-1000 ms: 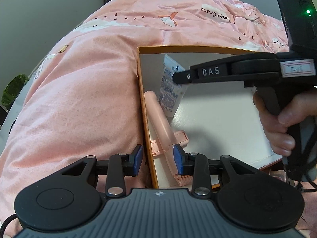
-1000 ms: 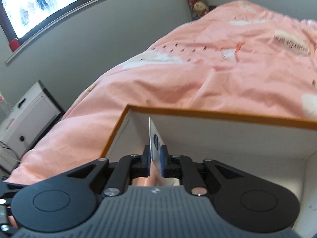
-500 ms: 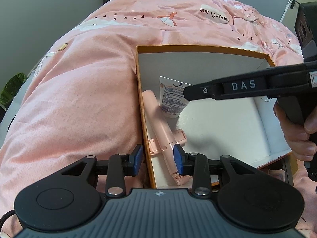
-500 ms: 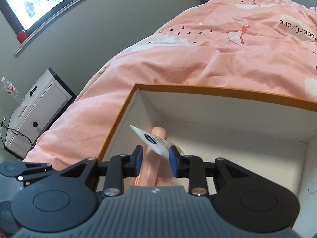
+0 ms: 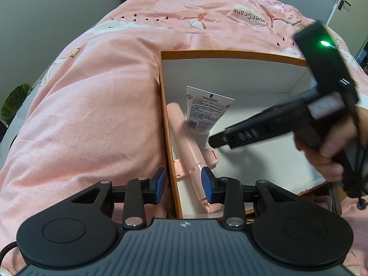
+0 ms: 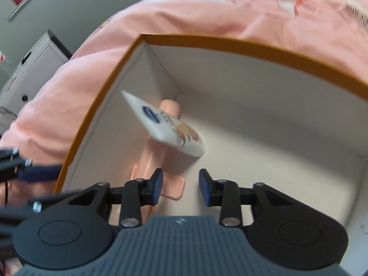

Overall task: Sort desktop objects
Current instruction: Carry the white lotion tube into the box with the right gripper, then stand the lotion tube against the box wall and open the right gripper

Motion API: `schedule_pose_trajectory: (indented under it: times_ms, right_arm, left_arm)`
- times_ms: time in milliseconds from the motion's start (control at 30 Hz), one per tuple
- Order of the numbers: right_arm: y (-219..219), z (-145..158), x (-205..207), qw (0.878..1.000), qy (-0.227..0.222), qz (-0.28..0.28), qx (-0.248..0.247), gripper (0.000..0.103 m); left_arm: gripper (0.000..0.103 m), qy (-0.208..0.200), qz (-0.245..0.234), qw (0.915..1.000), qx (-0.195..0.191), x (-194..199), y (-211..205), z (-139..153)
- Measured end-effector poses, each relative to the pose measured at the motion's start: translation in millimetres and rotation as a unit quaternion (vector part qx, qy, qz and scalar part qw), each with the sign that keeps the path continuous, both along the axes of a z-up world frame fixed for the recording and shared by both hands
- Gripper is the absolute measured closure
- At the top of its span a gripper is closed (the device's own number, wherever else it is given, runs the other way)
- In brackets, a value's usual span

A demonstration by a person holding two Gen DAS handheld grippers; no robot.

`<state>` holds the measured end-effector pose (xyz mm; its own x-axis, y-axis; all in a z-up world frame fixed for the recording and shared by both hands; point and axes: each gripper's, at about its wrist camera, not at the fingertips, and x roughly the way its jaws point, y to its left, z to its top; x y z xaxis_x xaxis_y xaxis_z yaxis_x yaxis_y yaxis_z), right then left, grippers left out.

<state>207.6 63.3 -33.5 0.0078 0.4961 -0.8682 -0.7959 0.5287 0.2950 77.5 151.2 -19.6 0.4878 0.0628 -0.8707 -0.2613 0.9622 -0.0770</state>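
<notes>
An orange-rimmed box with a white inside rests on the pink duvet. In its left part lies a long pink folding stick. A white Vaseline tube leans across it, free of both grippers. My right gripper hangs open over the box floor, tilted down, just short of the tube's cap end. My left gripper stands open astride the box's left wall, one finger outside and one inside beside the stick; its pads do not press the wall.
The pink duvet surrounds the box on all sides. A white cabinet stands by the grey wall, and a green plant sits at the far left. A hand holds the right gripper's handle above the box's right side.
The right gripper let go of the tube, which dropped from upright between its pads onto the pink stick. The gripper then tipped down into the box. The left gripper kept still.
</notes>
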Motion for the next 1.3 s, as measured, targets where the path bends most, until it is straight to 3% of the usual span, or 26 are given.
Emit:
schedule_pose_trajectory:
  times_ms: [67,167,267,667,833,1133,1300]
  right_arm:
    - [6,-6,7,1.000,0.014,-0.014,-0.004,0.081]
    - [16,-10,13,1.000,-0.006,-0.024,-0.006,0.085]
    - [24,-12,18,0.999,-0.030,-0.028,-0.006,0.085]
    - [43,-13,40,0.997,-0.017,-0.065,0.045,0.085]
    - [35,-14,39,0.998,-0.010,-0.056,0.037,0.084]
    - [-3,0,13,0.998,0.047,-0.019,0.027,0.083]
    - [7,8,-15,0.999,0.046,0.018,0.016,0.079]
  left_arm:
    - [0.064,0.000,0.001,1.0000,0.000,0,1,0]
    - [0.064,-0.001,0.003,1.0000,-0.001,0,3,1]
    - [0.064,-0.001,0.004,1.0000,-0.002,0,4,0]
    - [0.064,0.005,0.011,0.9999,-0.005,1,7,-5]
    - [0.064,0.003,0.008,0.9999,-0.007,0,7,-5]
    - [0.066,-0.001,0.011,0.9999,-0.010,-4,10,-5]
    - [0.066,-0.002,0.015,0.9998,-0.009,-5,11,-3]
